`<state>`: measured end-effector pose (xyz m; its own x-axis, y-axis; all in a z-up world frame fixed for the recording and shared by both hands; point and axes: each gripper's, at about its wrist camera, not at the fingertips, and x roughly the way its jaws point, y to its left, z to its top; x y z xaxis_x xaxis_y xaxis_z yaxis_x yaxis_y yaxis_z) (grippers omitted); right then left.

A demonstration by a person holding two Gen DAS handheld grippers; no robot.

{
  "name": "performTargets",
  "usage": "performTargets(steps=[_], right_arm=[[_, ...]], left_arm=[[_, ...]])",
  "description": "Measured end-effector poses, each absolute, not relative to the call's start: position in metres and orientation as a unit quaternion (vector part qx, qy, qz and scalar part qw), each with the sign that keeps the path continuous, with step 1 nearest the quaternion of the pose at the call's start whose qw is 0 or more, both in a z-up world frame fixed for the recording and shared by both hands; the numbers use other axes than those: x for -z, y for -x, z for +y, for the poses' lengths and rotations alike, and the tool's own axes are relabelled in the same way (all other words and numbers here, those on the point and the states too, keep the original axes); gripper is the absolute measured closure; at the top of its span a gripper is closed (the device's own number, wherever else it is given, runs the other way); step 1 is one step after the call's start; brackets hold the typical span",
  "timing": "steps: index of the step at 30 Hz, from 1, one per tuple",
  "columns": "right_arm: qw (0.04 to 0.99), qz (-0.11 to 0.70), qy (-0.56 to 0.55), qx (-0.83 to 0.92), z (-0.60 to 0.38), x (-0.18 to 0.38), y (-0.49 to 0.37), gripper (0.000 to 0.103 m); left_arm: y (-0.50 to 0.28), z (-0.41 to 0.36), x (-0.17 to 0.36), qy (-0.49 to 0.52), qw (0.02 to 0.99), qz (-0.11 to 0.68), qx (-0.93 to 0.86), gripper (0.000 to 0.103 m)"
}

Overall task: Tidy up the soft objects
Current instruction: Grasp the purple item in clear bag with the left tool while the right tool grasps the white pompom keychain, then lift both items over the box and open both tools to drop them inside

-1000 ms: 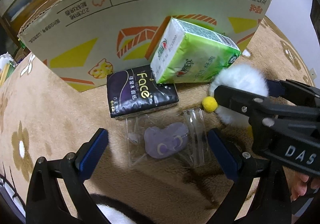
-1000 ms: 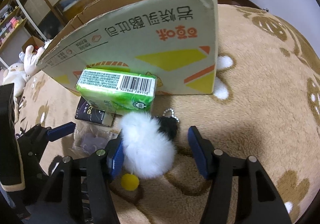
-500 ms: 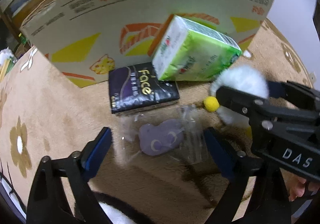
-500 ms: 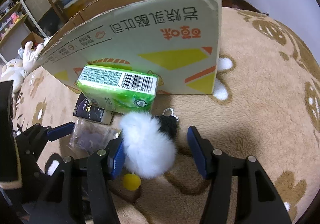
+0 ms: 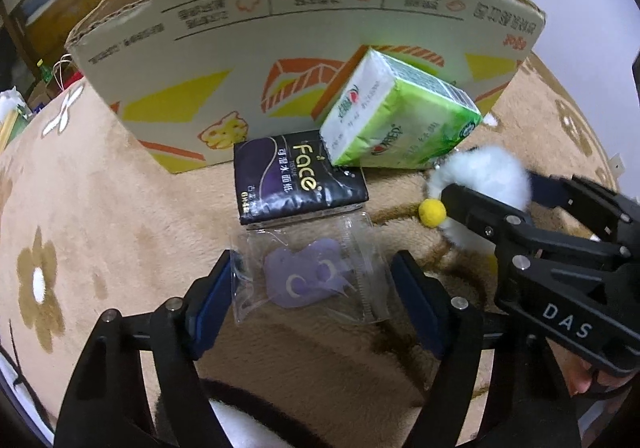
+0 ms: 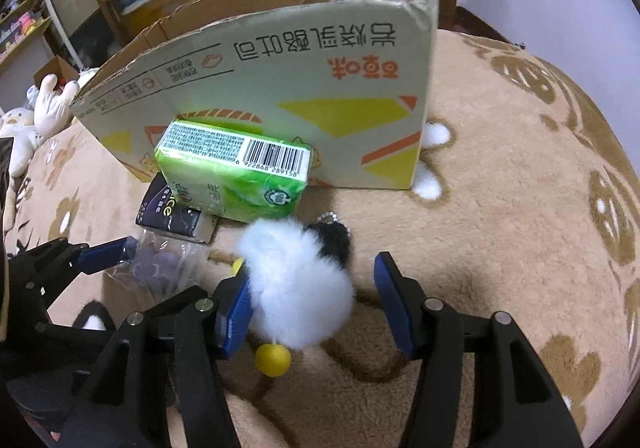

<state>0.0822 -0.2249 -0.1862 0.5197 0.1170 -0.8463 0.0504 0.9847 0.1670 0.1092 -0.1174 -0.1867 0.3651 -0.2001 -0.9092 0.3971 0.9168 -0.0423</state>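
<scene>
Left gripper (image 5: 312,292) low over tan rug (image 5: 100,208), jaws just closing around clear bag (image 5: 308,272) with purple thing inside; left pad touching bag edge, right pad not yet touching. Right gripper (image 6: 316,308) also closing around white fluffy toy (image 6: 300,284); left pad against fur, right pad apart. Green tissue pack (image 5: 396,116) tilted on black tissue pack (image 5: 296,176), leaning on cardboard box (image 5: 240,48), just behind bag.
</scene>
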Motion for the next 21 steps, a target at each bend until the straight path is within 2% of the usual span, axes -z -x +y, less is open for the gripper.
performTargets(steps=[1, 3, 14, 21], right_arm=[[0.868, 0.488, -0.086, -0.018, -0.223, 0.186, -0.080, 0.049], [0.870, 0.487, -0.080, -0.021, -0.221, 0.186, -0.077, 0.063], [0.882, 0.465, -0.077, -0.016, -0.217, 0.171, -0.063, 0.067], [0.896, 0.438, -0.070, -0.003, -0.222, 0.153, -0.053, 0.067]], left_arm=[[-0.109, -0.117, 0.186, -0.094, 0.821, 0.534, 0.181, 0.027], [-0.108, -0.116, 0.187, -0.101, 0.821, 0.532, 0.181, 0.027], [-0.092, -0.103, 0.187, -0.081, 0.830, 0.523, 0.178, 0.028], [-0.085, -0.088, 0.165, -0.075, 0.849, 0.502, 0.147, 0.030]])
